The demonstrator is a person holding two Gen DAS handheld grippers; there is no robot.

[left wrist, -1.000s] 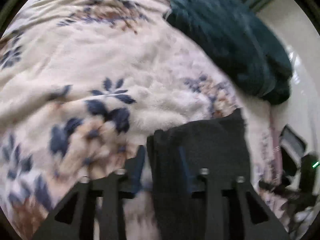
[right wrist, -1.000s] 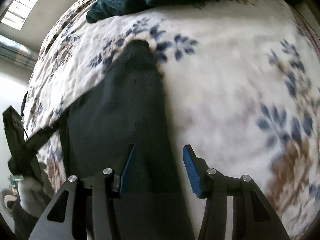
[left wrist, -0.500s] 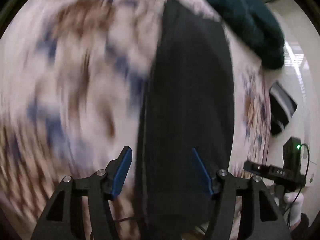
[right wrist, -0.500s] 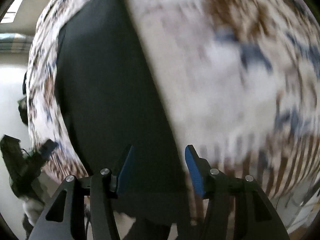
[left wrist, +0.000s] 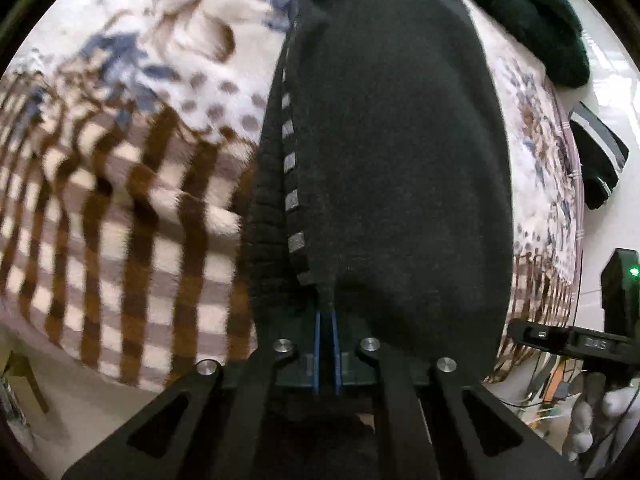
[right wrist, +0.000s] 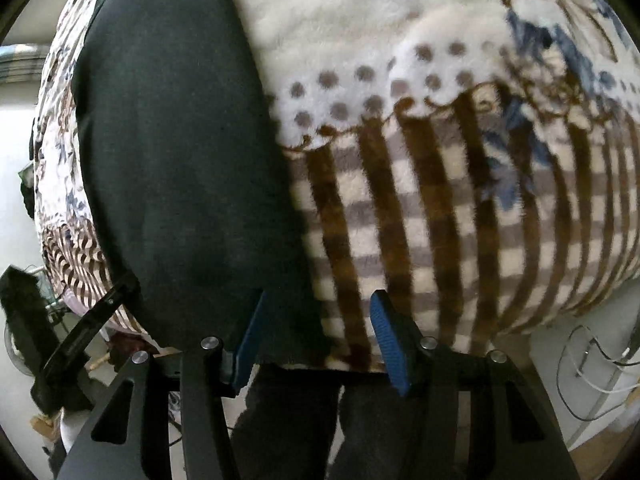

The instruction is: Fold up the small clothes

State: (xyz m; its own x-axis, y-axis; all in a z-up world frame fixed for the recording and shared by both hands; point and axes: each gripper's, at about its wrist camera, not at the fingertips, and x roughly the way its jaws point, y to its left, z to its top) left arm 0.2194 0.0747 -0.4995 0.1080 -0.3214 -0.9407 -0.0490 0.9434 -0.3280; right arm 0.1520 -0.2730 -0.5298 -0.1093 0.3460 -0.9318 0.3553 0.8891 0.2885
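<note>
The left gripper (left wrist: pixel 326 322) has its blue pads (left wrist: pixel 317 332) pressed together on the near edge of the black garment (left wrist: pixel 400 152) — the jaws have just been closing, and a thin fold of the dark knit is pinched between them. From that pinch the garment runs straight away ahead of the gripper, lying long and flat on the fleece blanket (left wrist: pixel 120 208), with a ribbed edge and a row of small grey squares (left wrist: pixel 295 242) just left of the jaw line. Far ahead and to the right of it a dark green cloth (left wrist: pixel 532 28) lies bunched on the blanket. The right gripper (right wrist: pixel 316 344) stands with its jaws spread; the garment's right edge (right wrist: pixel 180 140) reaches down between its blue pads (right wrist: pixel 386 344) on the left side, beside the left pad, while checked blanket (right wrist: pixel 460 220) fills the rest of the gap — whether the left pad actually touches the cloth is hard to say, since the hem there is in shadow. From the right wrist view, the other gripper's black frame (right wrist: pixel 80 336) shows at the far left, at the garment's other near corner
</note>
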